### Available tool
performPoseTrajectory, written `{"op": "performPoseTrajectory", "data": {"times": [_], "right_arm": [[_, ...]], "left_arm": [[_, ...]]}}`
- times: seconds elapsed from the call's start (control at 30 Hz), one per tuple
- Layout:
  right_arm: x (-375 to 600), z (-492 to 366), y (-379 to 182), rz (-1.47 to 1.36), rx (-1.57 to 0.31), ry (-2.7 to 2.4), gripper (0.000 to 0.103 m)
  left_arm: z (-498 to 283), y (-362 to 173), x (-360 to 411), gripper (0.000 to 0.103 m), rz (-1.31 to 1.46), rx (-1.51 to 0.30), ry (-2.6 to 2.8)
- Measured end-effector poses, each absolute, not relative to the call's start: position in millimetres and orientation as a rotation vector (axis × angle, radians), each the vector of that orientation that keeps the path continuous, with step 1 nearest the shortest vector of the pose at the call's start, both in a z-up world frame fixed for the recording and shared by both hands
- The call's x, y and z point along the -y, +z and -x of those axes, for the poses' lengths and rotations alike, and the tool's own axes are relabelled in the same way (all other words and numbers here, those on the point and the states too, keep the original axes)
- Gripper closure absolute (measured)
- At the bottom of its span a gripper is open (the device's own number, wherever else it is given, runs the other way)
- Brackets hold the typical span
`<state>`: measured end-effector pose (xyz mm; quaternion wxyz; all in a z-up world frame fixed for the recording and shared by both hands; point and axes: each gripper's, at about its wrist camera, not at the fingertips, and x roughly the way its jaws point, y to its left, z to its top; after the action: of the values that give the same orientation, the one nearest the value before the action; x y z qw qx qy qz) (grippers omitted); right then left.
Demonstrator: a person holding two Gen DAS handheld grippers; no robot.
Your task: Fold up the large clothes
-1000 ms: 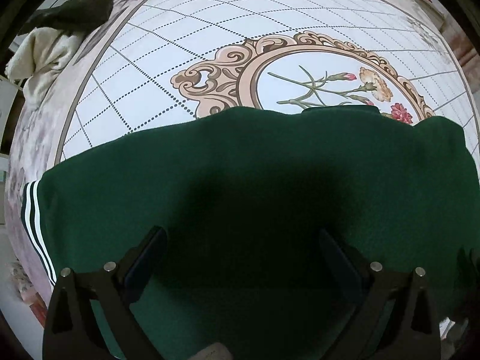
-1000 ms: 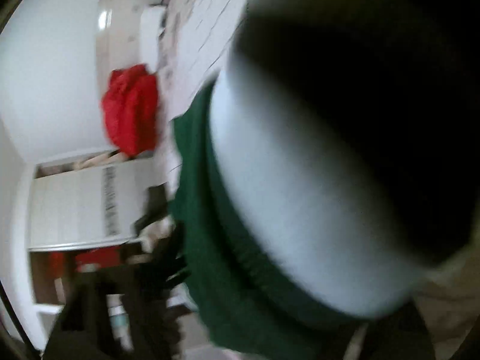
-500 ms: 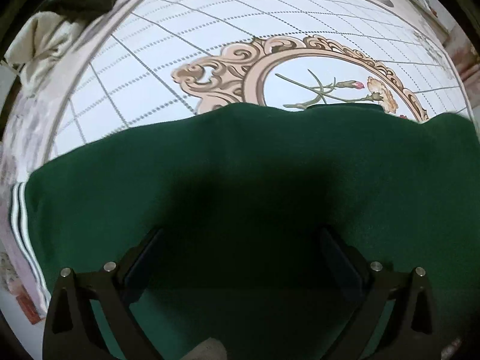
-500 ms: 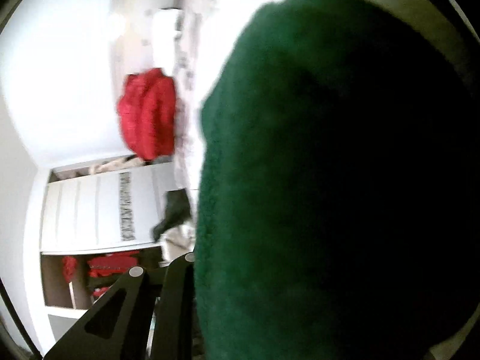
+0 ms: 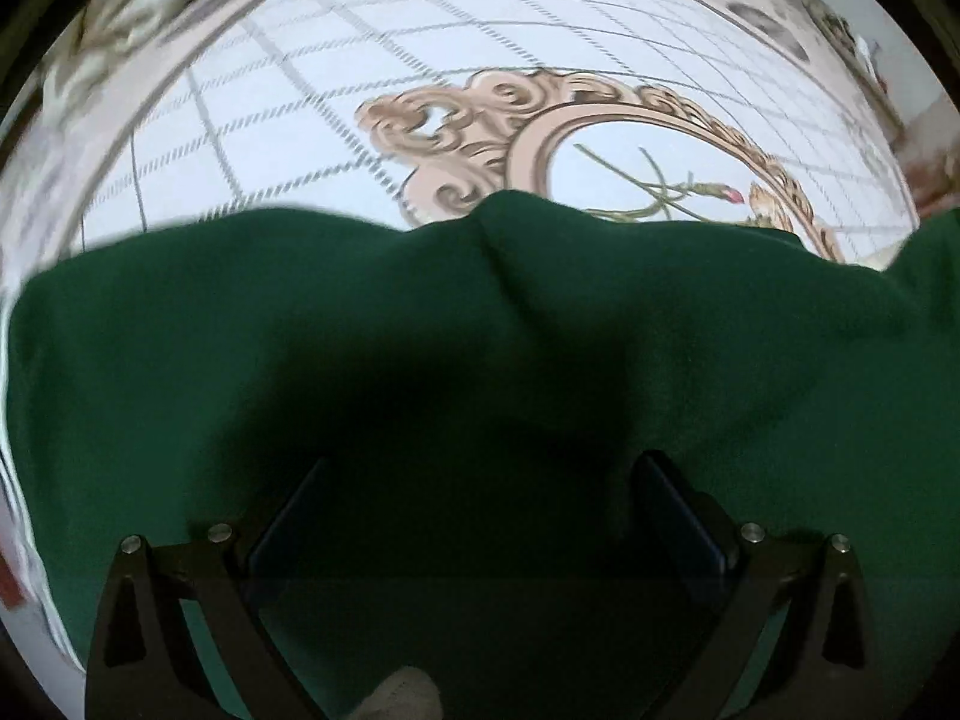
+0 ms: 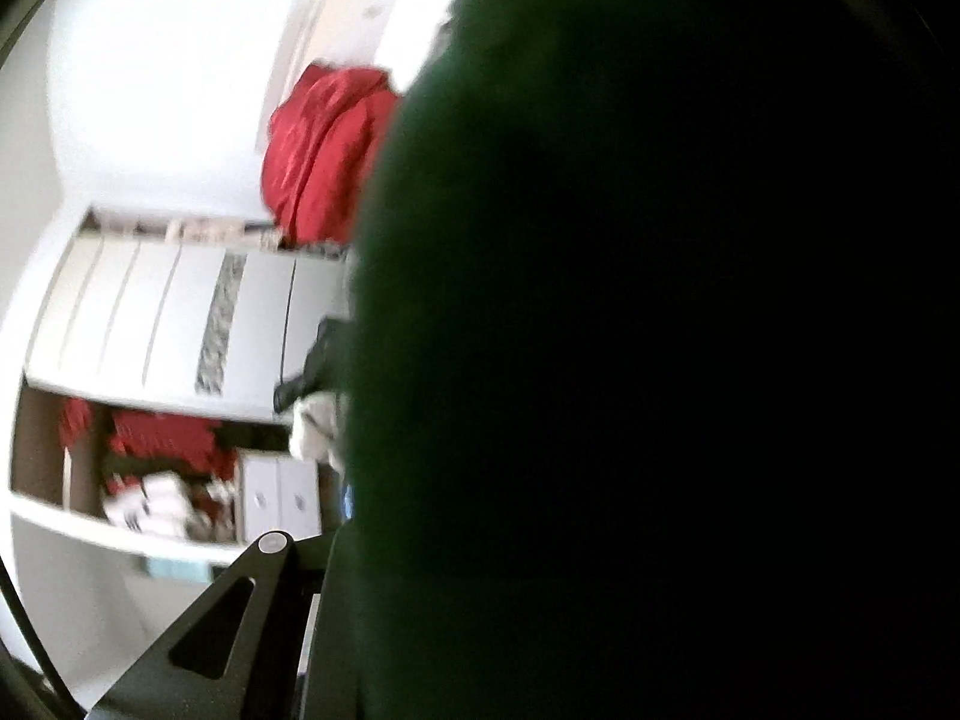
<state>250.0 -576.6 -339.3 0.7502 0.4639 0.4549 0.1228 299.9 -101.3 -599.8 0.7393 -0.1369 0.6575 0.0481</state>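
A large dark green garment (image 5: 420, 330) lies spread on a patterned bed cover (image 5: 300, 108). My left gripper (image 5: 480, 516) is just over it, jaws wide apart, with green cloth between and under the fingers (image 5: 282, 528). A ridge has risen in the cloth ahead of it. In the right wrist view the green garment (image 6: 600, 360) hangs right before the lens and covers most of the frame. Only the left finger (image 6: 240, 600) of my right gripper shows; its tips are hidden by the cloth.
A pale and dark heap of clothes (image 5: 132, 18) lies at the cover's far left corner. In the right wrist view a red bundle (image 6: 324, 144) lies on the bed, and white wardrobe doors (image 6: 150, 312) and shelves with red items (image 6: 150, 456) stand beyond.
The left gripper moved forward over the garment, and a ridge formed in the cloth. The white-striped cuff slid out at left. In the right view the green cloth swung across and covered the lens.
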Motion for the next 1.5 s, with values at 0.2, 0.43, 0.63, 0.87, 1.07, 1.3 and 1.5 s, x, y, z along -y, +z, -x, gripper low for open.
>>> {"op": "performPoseTrajectory", "data": {"times": [0.2, 0.43, 0.63, 0.87, 1.07, 1.3, 1.5], "right_arm": [[500, -265, -284, -0.745, -1.068, 0.321, 0.082], [370, -275, -230, -0.342, -1.114, 0.425, 0.083], [196, -254, -240, 0.015, -1.192, 0.602, 0.083], [14, -191, -374, 0.416, -1.401, 0.72, 0.076], [21, -186, -368, 0.155, -1.583, 0.955, 0.016], [166, -260, -324, -0.208, -1.606, 0.787, 0.016], [232, -345, -398, -0.248, -1.659, 0.529, 0.01]], "left_arm": [[-290, -598, 78, 0.0, 0.388, -1.443, 0.093], [-188, -544, -56, 0.0, 0.657, -1.351, 0.287], [-52, -491, -176, 0.0, 0.671, -1.274, 0.653], [17, -466, -235, 0.0, 0.686, -1.222, 0.9], [7, -446, -247, 0.0, 0.757, -1.139, 0.891], [-47, -435, -219, 0.0, 0.736, -1.101, 0.773], [-82, -564, -200, 0.0, 0.604, -1.372, 0.77]]}}
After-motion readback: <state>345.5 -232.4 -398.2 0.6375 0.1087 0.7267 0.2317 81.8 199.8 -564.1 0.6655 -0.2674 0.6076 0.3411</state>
